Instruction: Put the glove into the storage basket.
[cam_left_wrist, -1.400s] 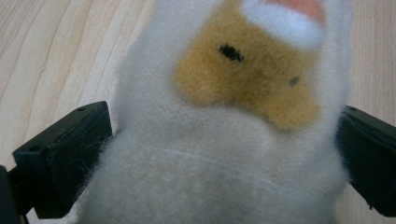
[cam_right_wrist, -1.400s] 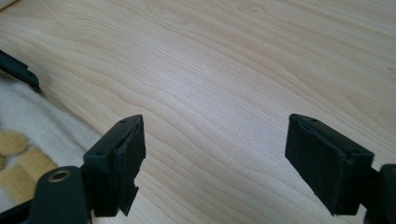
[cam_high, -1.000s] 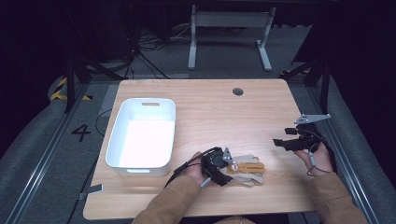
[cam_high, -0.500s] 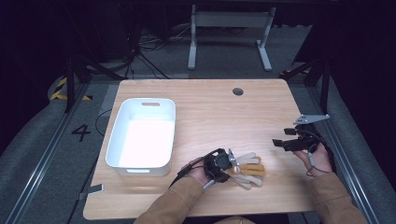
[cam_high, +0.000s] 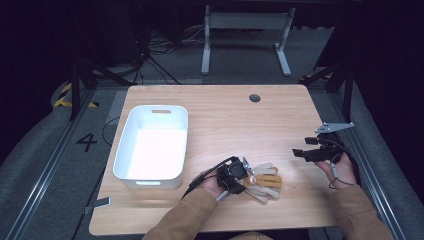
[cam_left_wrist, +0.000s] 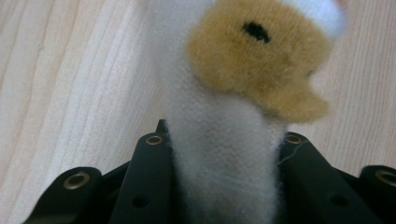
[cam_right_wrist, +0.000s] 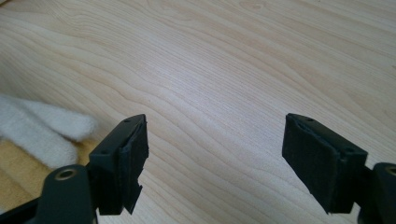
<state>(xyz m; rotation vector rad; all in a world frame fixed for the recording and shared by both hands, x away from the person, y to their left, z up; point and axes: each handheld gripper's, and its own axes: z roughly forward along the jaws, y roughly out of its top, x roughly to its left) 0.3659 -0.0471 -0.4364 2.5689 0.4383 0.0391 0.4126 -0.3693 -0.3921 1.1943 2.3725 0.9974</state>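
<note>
Desk (cam_high: 220, 107): pale wood-grain top, rectangular, standing on dark grey floor. One white plastic bin (cam_high: 152, 145), rectangular with rounded corners, sits left. One fuzzy cream-and-tan plush toy (cam_high: 262, 181) lies near the front edge. Left hand-held gripper (cam_high: 236, 176) has just closed and clamps its white limb. Right hand-held gripper (cam_high: 306, 152) stands wide open, holding nothing.

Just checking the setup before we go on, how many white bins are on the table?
1. The white bin sits on the left half of the table, left of the plush toy. Nothing seems to hide another.
</note>
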